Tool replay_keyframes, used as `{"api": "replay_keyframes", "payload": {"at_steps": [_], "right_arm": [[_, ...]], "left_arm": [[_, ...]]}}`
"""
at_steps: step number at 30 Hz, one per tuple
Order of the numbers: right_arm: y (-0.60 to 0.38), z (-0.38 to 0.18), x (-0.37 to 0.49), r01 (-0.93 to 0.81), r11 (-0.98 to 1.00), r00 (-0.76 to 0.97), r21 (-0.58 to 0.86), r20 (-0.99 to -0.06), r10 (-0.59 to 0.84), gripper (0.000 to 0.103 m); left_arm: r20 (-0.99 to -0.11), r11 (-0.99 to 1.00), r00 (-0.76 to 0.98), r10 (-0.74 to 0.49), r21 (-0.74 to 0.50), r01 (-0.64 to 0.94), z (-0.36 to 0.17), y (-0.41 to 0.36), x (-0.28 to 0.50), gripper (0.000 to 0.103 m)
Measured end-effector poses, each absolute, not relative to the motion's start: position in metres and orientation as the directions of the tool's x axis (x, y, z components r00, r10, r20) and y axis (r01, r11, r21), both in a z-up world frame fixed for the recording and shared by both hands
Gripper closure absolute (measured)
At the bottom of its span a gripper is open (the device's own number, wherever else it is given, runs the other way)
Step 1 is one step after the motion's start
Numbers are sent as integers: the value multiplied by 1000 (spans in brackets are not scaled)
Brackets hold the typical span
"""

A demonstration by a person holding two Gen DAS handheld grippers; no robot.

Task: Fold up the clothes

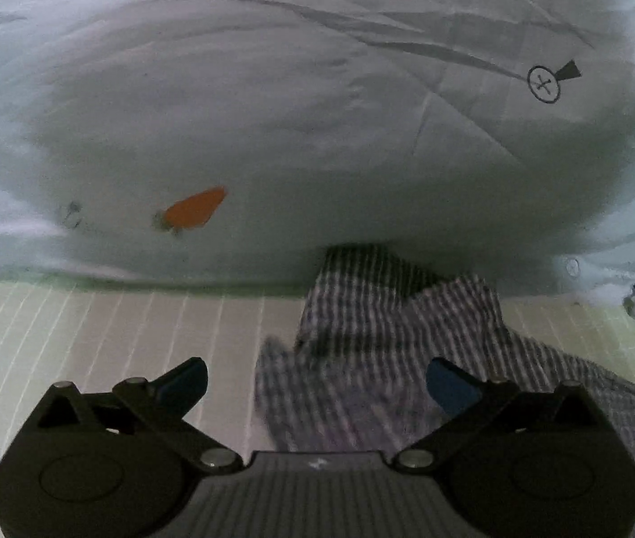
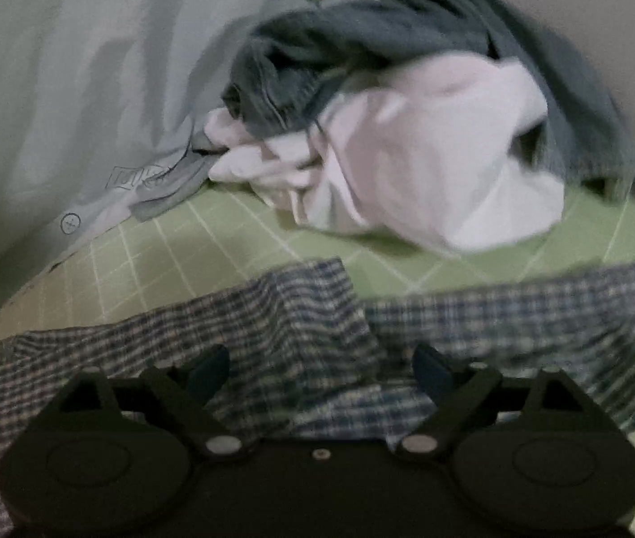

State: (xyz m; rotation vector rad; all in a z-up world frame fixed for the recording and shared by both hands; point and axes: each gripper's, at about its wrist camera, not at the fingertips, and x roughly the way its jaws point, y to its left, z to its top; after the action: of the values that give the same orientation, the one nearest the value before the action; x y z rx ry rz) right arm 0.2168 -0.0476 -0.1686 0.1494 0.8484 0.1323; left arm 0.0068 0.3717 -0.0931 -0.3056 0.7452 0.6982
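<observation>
A blue-and-white checked garment [image 1: 389, 327] lies rumpled on the green grid-patterned sheet [image 1: 115, 336]. My left gripper [image 1: 317, 385] is open, its blue-padded fingers spread just above the garment's near edge. In the right wrist view the same checked garment [image 2: 299, 327] spreads across the sheet [image 2: 209, 242]. My right gripper [image 2: 321, 372] is open over the cloth's middle, holding nothing.
A pale blue duvet [image 1: 295, 112] with carrot prints rises right behind the garment and also shows in the right wrist view [image 2: 71, 89]. A heap of clothes, a white piece [image 2: 429, 166] under a grey-blue one [image 2: 362, 40], sits on the sheet beyond the garment.
</observation>
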Motion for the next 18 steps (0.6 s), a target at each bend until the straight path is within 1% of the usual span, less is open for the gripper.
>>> {"api": "replay_keyframes", "payload": {"at_steps": [1, 2, 3, 4, 7, 10, 13, 15, 17, 18], "right_arm": [[-49, -172, 217, -52, 978, 648, 203, -738, 187, 26], [-48, -172, 216, -57, 981, 652, 188, -737, 179, 50], [-43, -169, 214, -75, 986, 665, 148, -729, 161, 63], [-36, -166, 211, -102, 989, 674, 107, -724, 147, 71], [-14, -149, 198, -198, 980, 723, -7, -677, 141, 86], [13, -124, 166, -351, 934, 754, -58, -609, 245, 86], [43, -102, 116, -548, 836, 700, -33, -565, 437, 86], [63, -99, 82, -659, 752, 615, 5, -572, 543, 86], [82, -107, 51, -736, 675, 515, 42, -612, 600, 82], [89, -114, 40, -739, 672, 496, 39, -643, 583, 75]], "left_arm": [[-717, 729, 515, 470, -13, -684, -93, 368, -1, 0], [-725, 724, 504, 469, -10, -689, -93, 364, -9, 0], [-733, 721, 493, 468, -6, -693, -92, 359, -17, 0], [-742, 718, 484, 464, -5, -696, -92, 355, -27, 0], [-762, 715, 475, 439, -24, -699, -92, 344, -55, 0], [-776, 699, 468, 423, -50, -714, -94, 336, -77, 0], [-777, 682, 470, 419, -72, -728, -90, 329, -94, 0], [-772, 679, 476, 420, -80, -729, -85, 324, -103, 0], [-764, 680, 489, 420, -91, -727, -79, 319, -110, 0], [-761, 681, 497, 416, -101, -725, -75, 317, -114, 0]]}}
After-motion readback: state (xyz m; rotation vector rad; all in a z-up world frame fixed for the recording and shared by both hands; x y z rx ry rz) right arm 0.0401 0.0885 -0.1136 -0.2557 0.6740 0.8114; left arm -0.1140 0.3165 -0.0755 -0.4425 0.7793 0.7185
